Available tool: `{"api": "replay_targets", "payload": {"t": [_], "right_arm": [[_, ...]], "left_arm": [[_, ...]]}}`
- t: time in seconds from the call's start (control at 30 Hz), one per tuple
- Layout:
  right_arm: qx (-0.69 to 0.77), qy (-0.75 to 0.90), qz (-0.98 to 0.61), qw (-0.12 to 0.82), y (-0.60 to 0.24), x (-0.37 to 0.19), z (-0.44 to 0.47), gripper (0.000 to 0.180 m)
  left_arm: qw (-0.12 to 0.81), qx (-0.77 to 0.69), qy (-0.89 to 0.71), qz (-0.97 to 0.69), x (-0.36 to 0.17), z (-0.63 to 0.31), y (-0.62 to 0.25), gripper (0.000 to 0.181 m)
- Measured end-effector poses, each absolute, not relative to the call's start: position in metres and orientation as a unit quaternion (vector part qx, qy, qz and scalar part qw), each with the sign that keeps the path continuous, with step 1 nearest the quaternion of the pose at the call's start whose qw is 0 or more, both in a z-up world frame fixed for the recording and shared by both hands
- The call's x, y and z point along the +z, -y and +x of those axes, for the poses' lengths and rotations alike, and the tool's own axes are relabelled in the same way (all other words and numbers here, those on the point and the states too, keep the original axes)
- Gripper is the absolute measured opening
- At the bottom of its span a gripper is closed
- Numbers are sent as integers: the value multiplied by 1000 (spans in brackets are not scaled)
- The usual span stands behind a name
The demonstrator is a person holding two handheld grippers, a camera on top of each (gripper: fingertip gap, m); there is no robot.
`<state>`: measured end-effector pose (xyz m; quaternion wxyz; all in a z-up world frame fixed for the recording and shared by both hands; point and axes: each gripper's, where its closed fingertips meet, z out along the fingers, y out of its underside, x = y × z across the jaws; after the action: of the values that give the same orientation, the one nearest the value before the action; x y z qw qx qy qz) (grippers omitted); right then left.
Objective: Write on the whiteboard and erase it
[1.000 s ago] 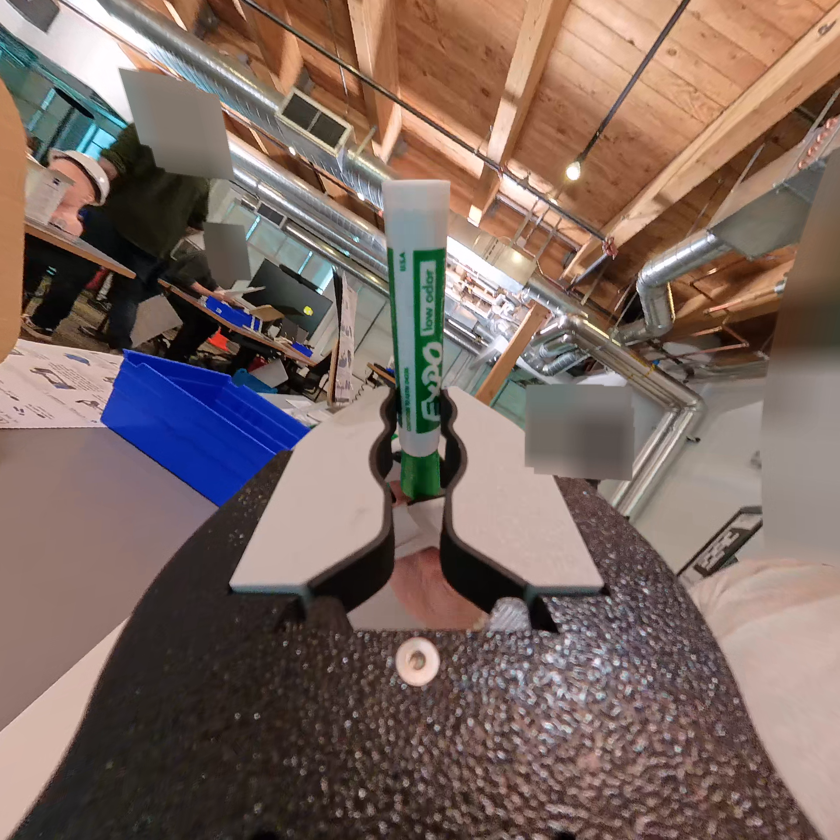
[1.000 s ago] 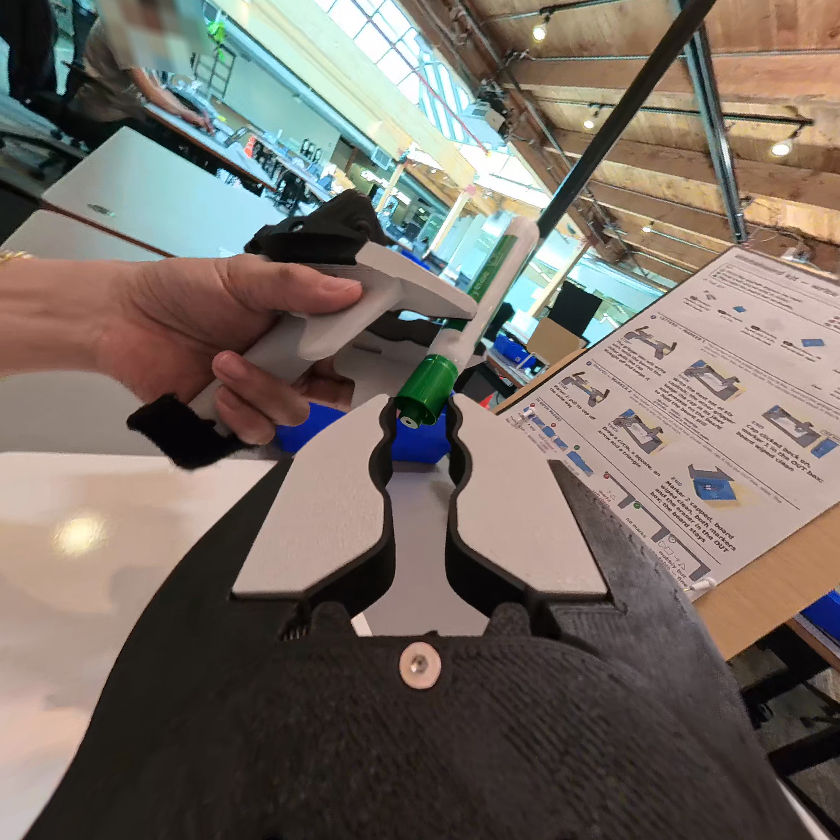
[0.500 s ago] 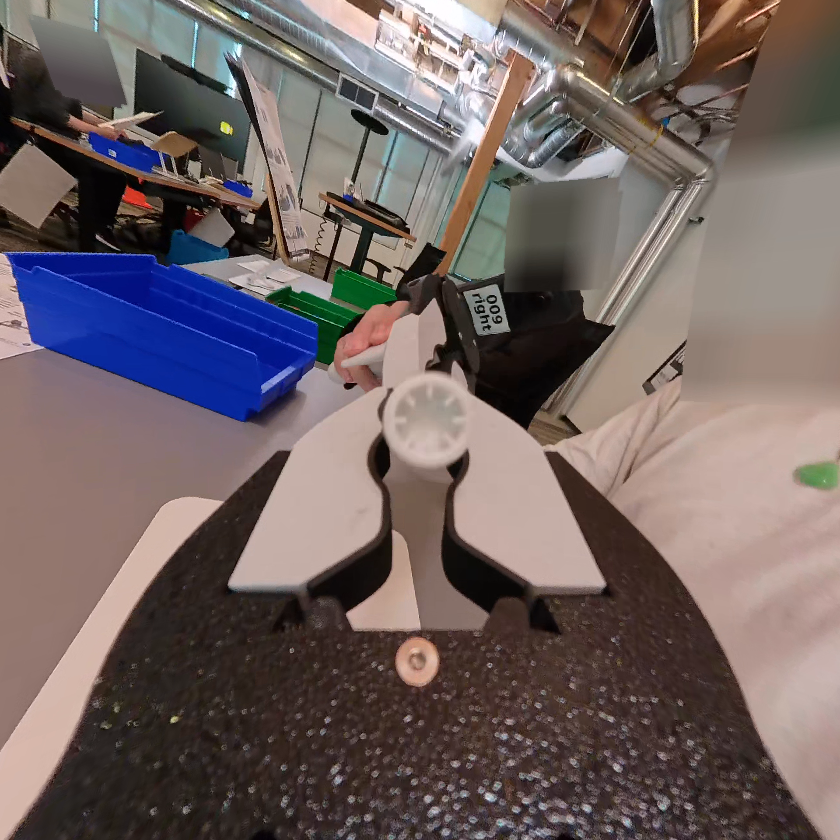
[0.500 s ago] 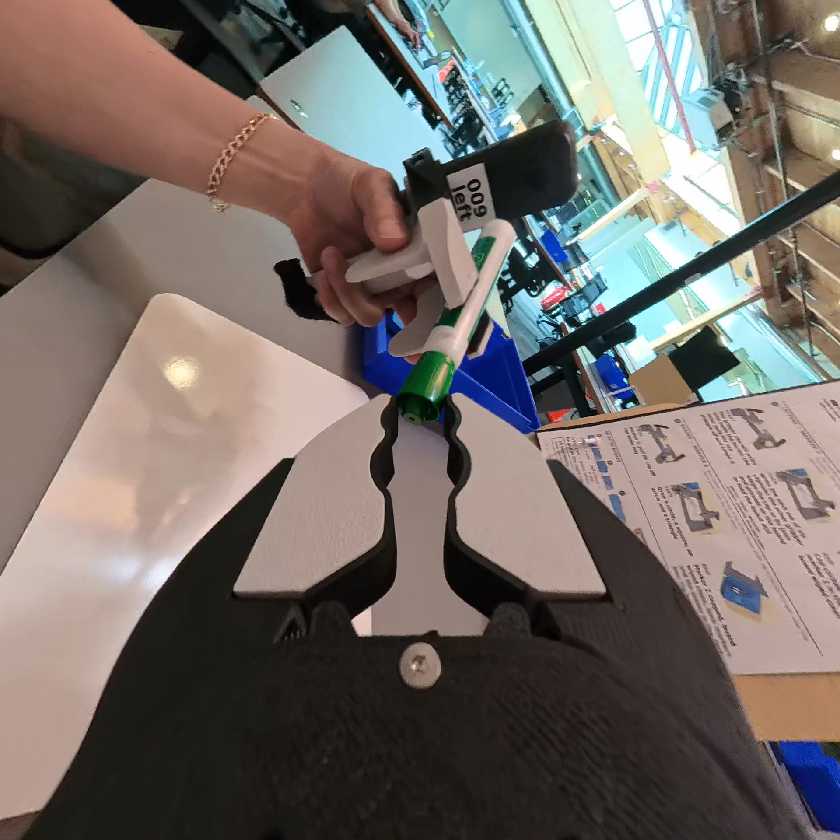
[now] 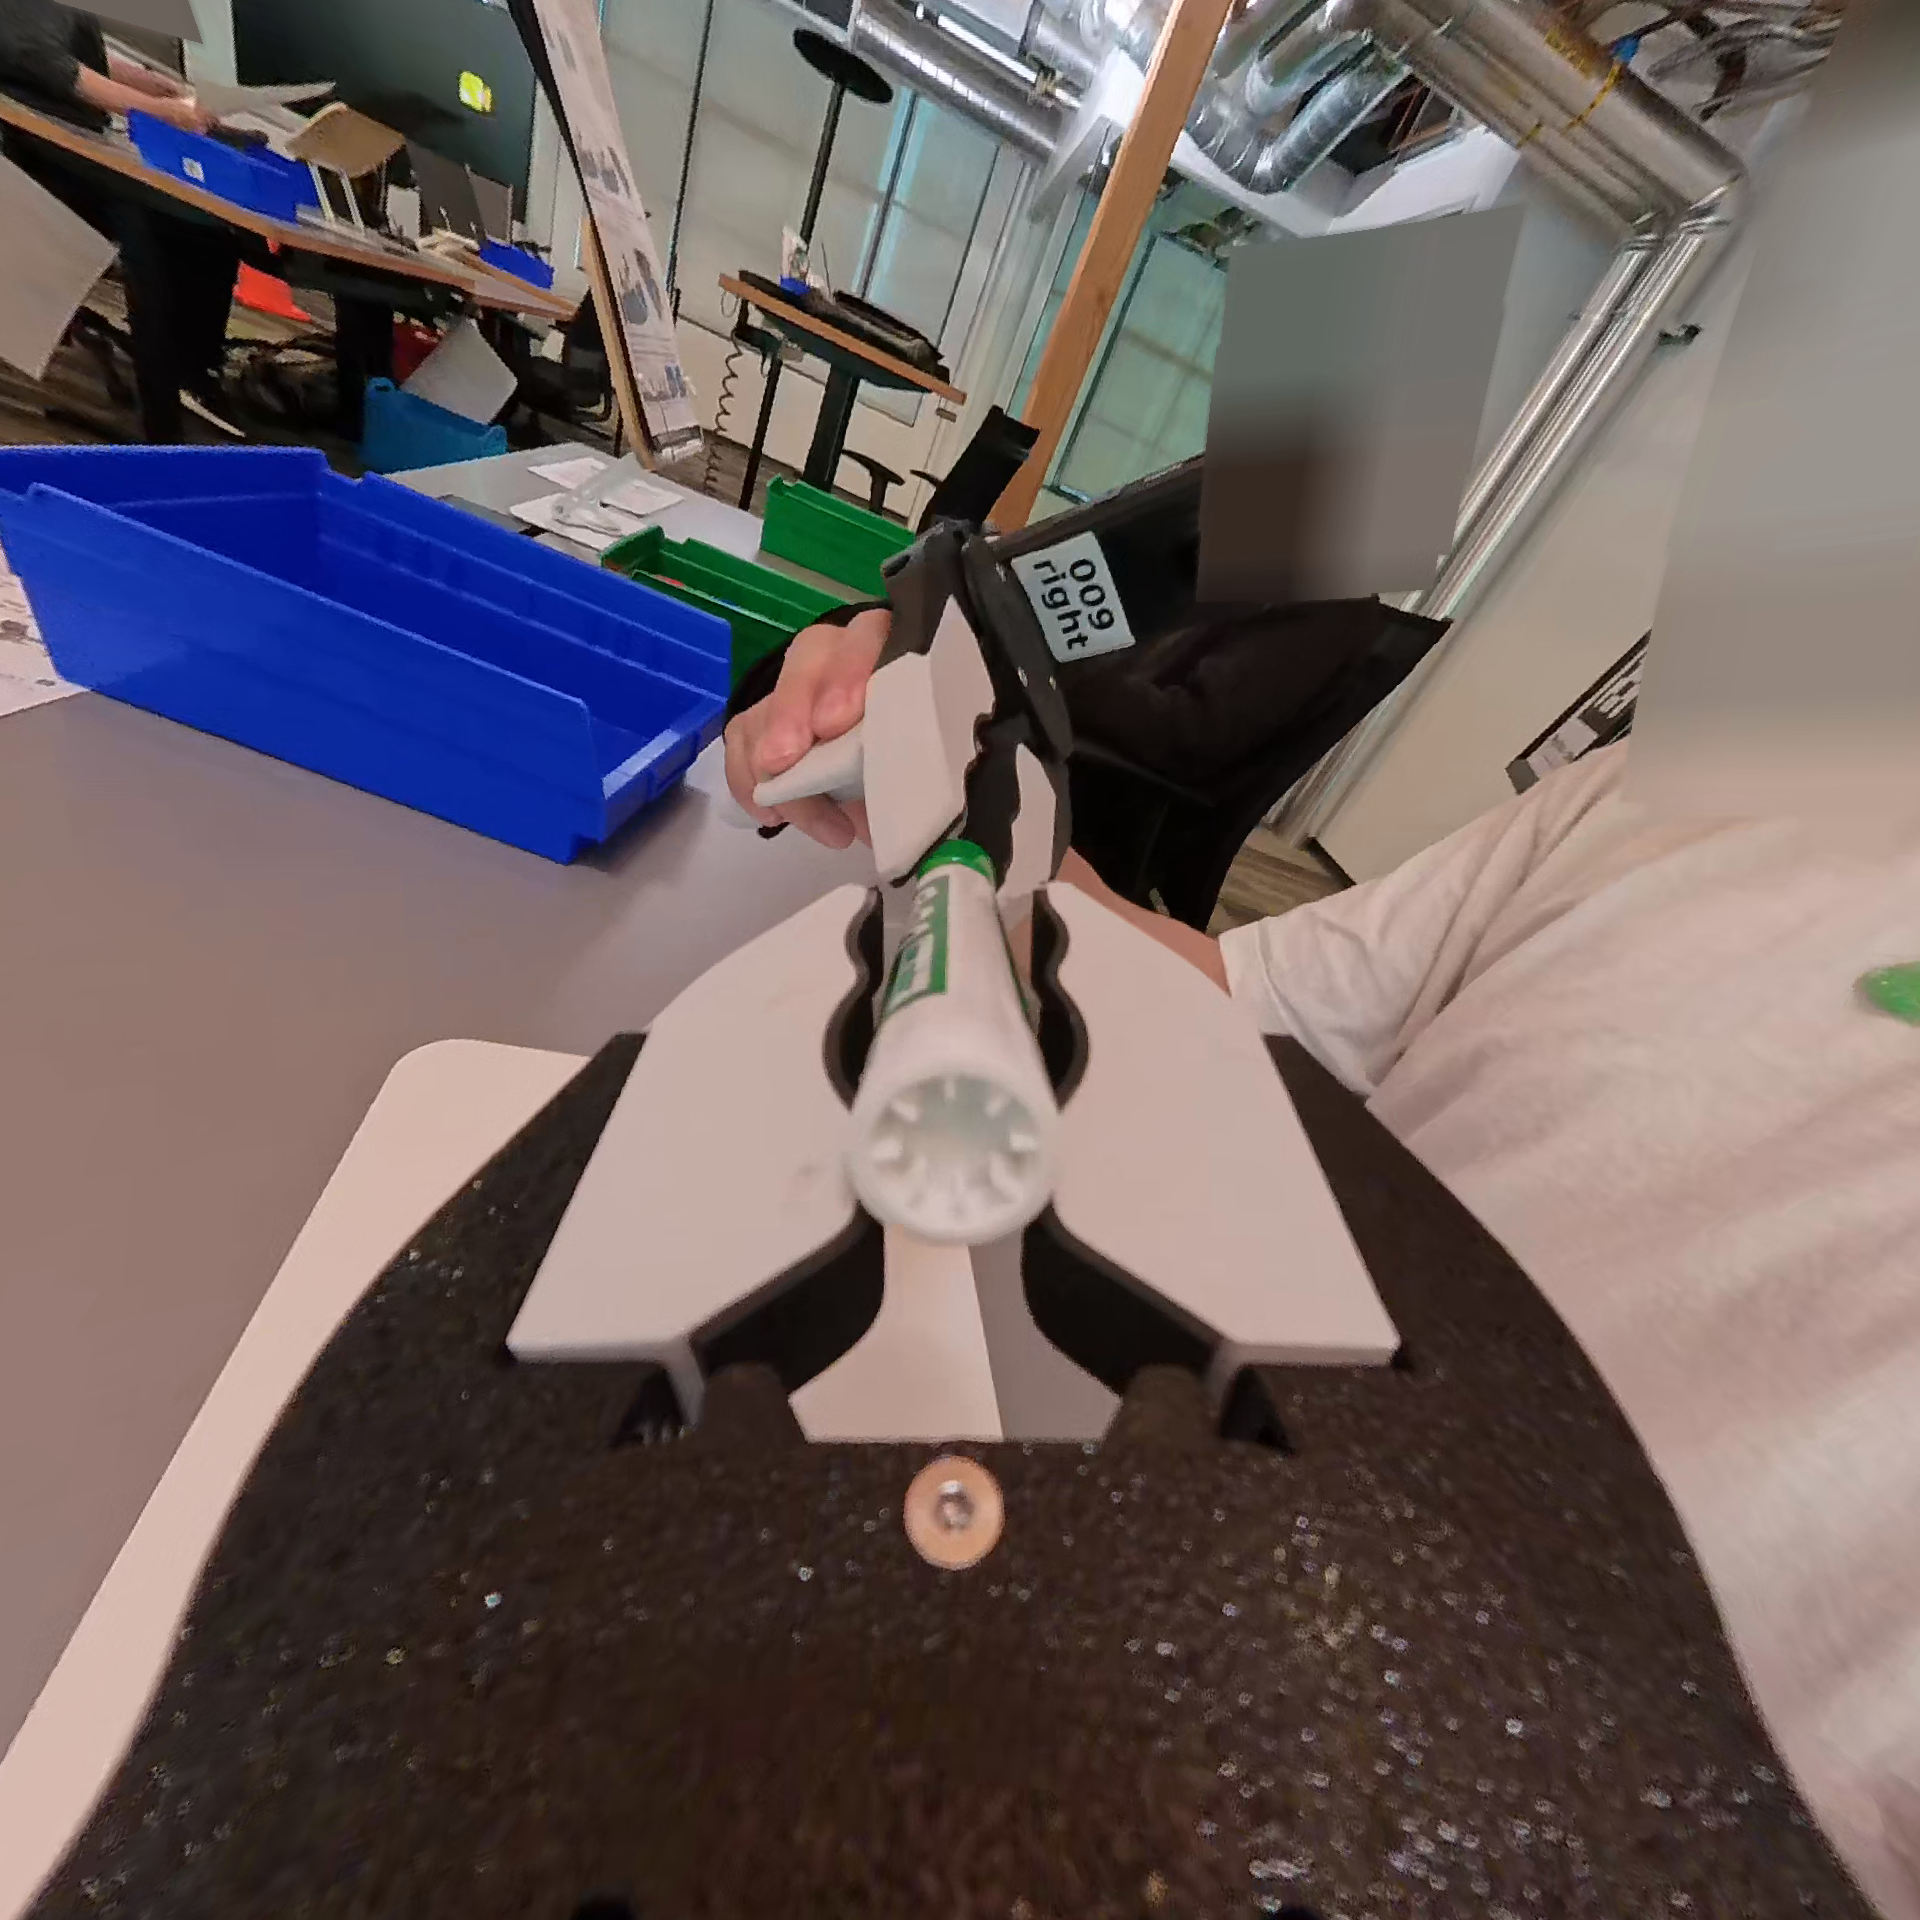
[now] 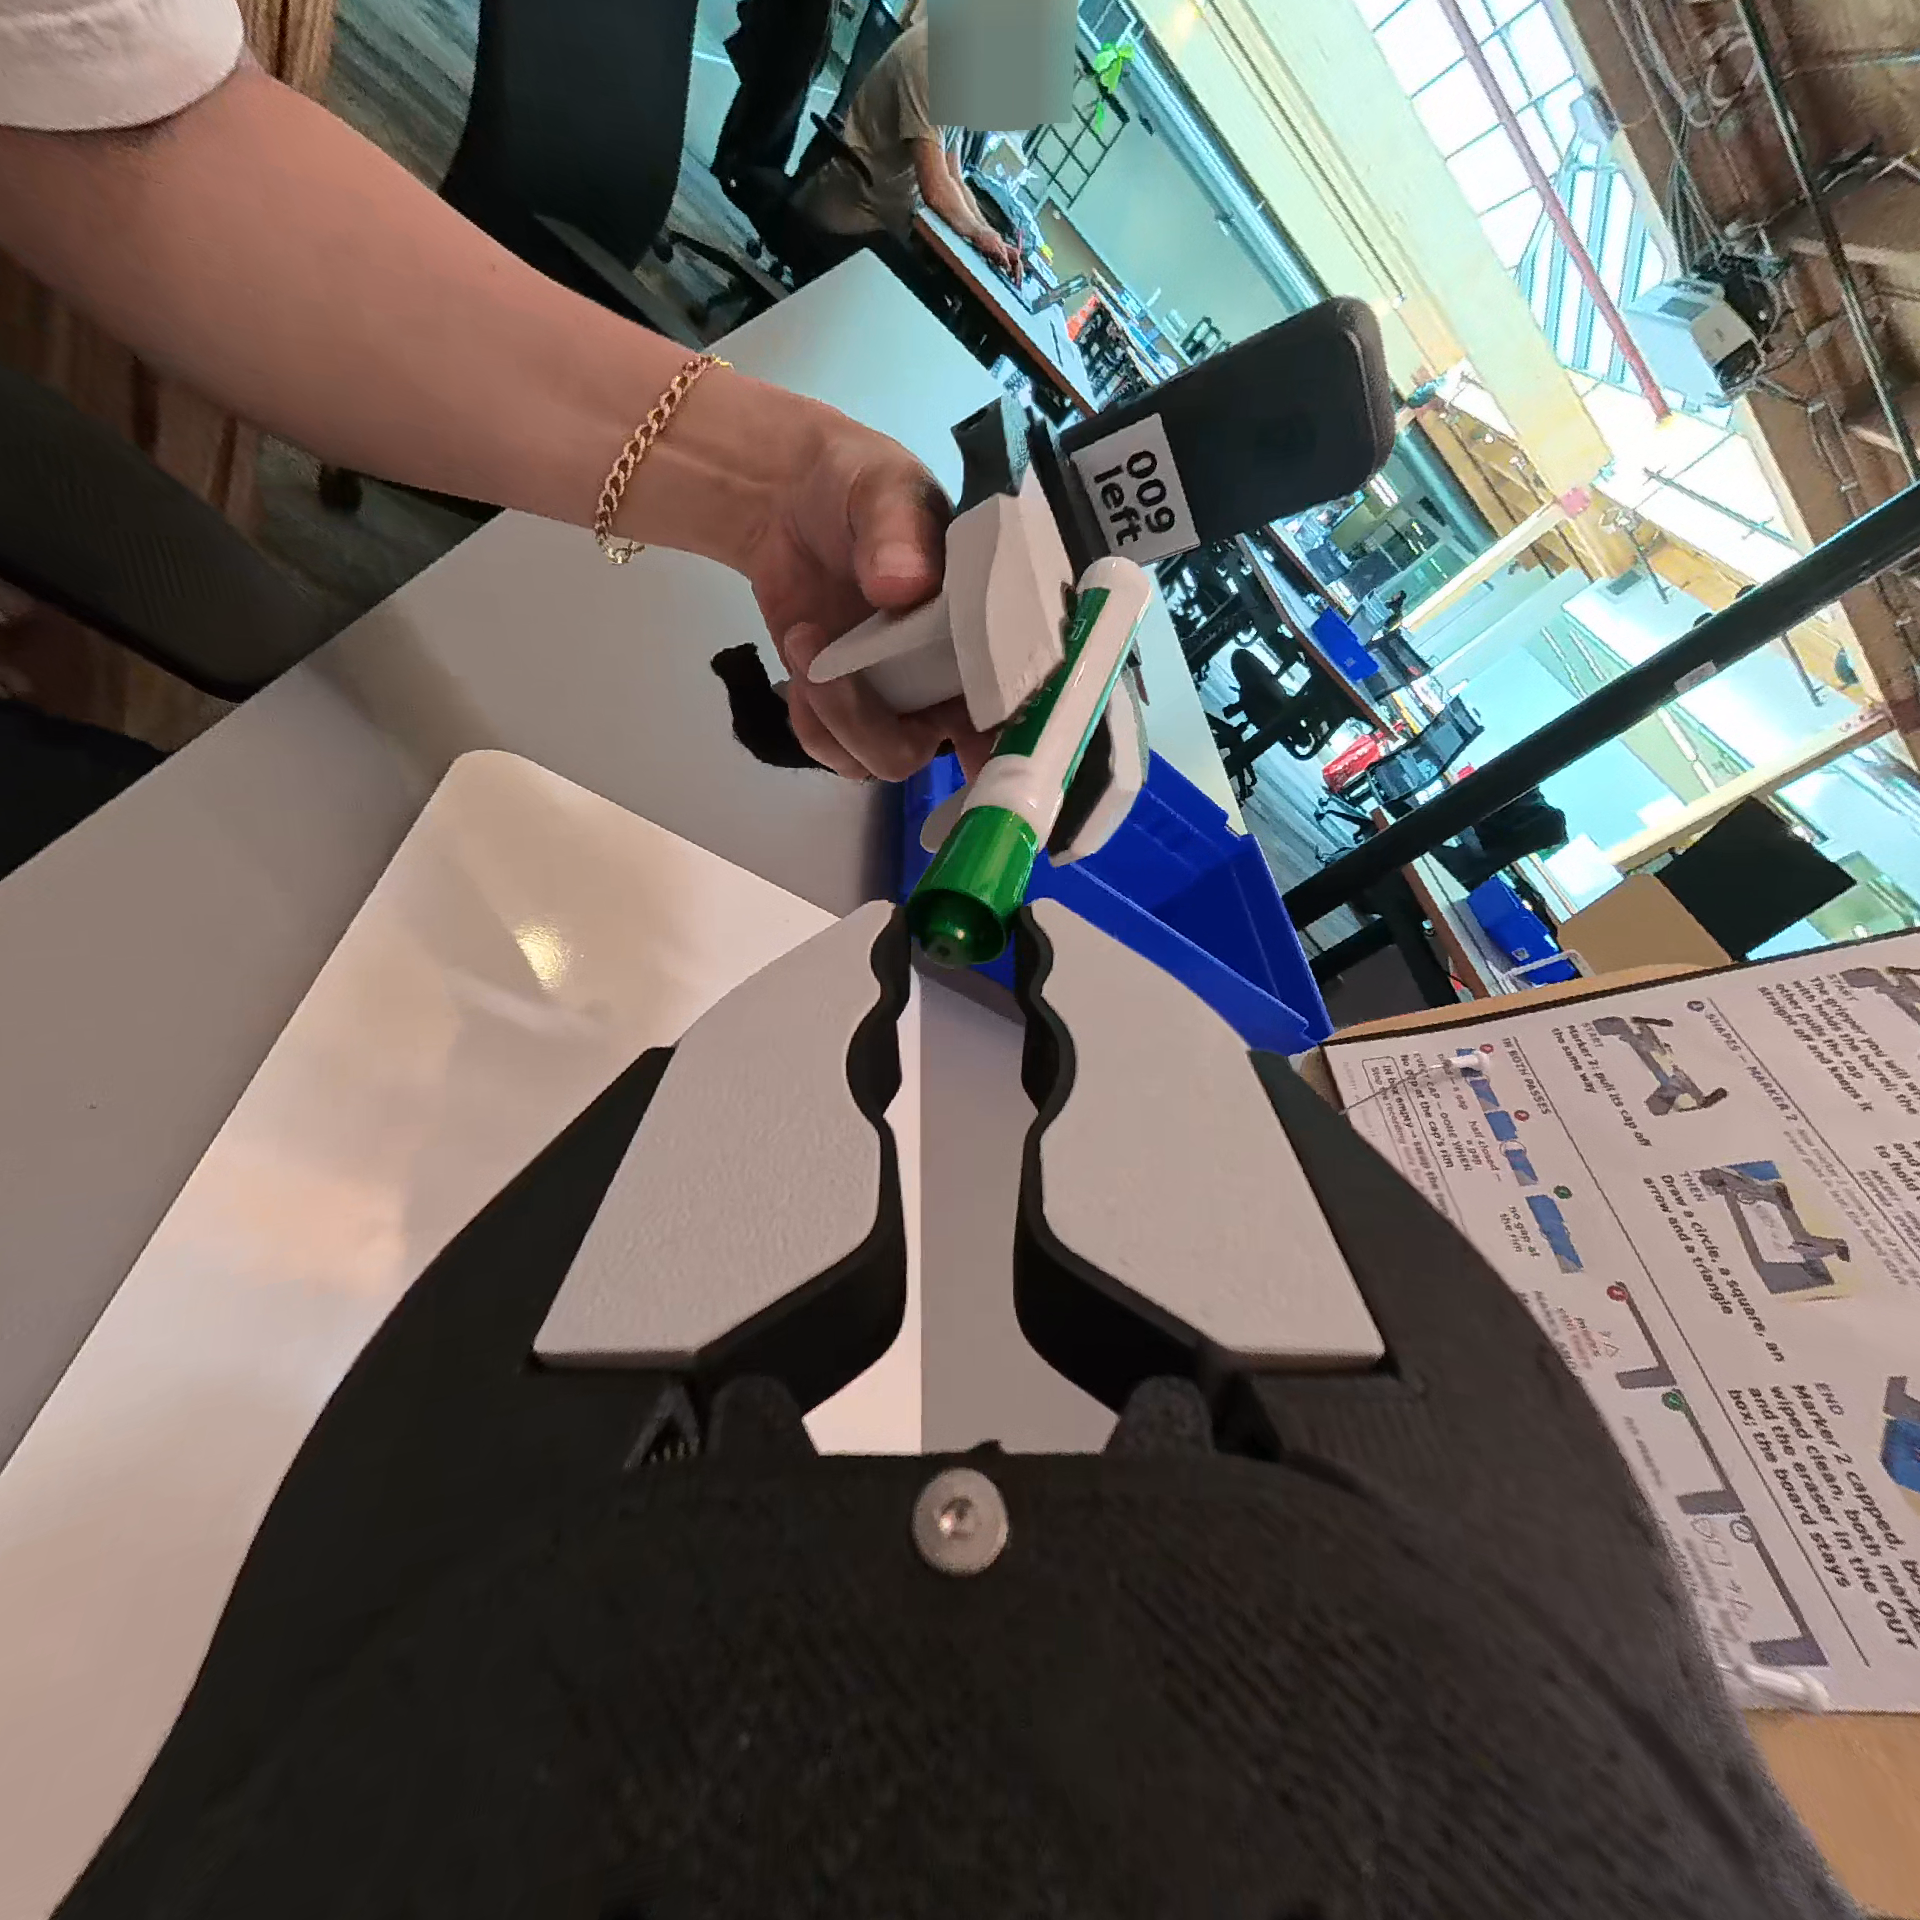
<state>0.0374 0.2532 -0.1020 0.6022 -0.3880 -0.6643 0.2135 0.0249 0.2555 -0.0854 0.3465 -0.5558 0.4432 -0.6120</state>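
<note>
A white dry-erase marker (image 5: 940, 1039) with a green cap (image 6: 966, 899) is held in the air between both grippers. My left gripper (image 5: 956, 914) is shut on the marker's barrel, whose back end points at the left wrist camera. My right gripper (image 6: 961, 930) is closed on the tip of the green cap, right at its fingertips. In the left wrist view the right gripper (image 5: 956, 873) faces mine, with the cap (image 5: 951, 860) between its fingers. In the right wrist view the left gripper (image 6: 1029, 790) shows in a hand. The whiteboard (image 6: 468, 1039) lies blank on the table below and also shows in the left wrist view (image 5: 343, 1247).
A blue bin (image 5: 364, 644) stands on the grey table (image 5: 312, 935) behind the board, with green bins (image 5: 727, 582) farther back. A printed instruction sheet (image 6: 1662, 1247) lies on a cardboard surface to the right. People work at desks in the background. Both grippers' tips are close together, under 4 cm apart.
Both grippers have tilted down from pointing at the ceiling toward the table. The marker swung from upright to lying along the left gripper's view, and the cap stayed at the right gripper's tips.
</note>
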Motion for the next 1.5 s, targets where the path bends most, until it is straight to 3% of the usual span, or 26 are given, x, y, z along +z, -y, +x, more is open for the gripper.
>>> {"api": "replay_targets", "payload": {"t": [0.03,0.57,0.8,1.03,1.3,1.5], "right_arm": [[218,663,-389,602,-254,-102,38,19],[246,637,-447,578,-269,-118,37,19],[327,568,-482,581,-275,-108,33,48],[349,588,-531,500,-273,-126,20,19],[313,624,-586,411,-269,-160,14,18],[291,611,-604,421,-274,-158,15,18]], "left_arm": [[347,-607,-448,-557,-87,25,-256,25],[418,-516,-477,-577,-99,28,-267,19],[454,-489,-464,-583,-101,21,-277,19],[461,-469,-474,-585,-114,22,-273,19],[465,-422,-511,-588,-131,24,-269,19],[458,-416,-514,-594,-135,21,-272,19]]}}
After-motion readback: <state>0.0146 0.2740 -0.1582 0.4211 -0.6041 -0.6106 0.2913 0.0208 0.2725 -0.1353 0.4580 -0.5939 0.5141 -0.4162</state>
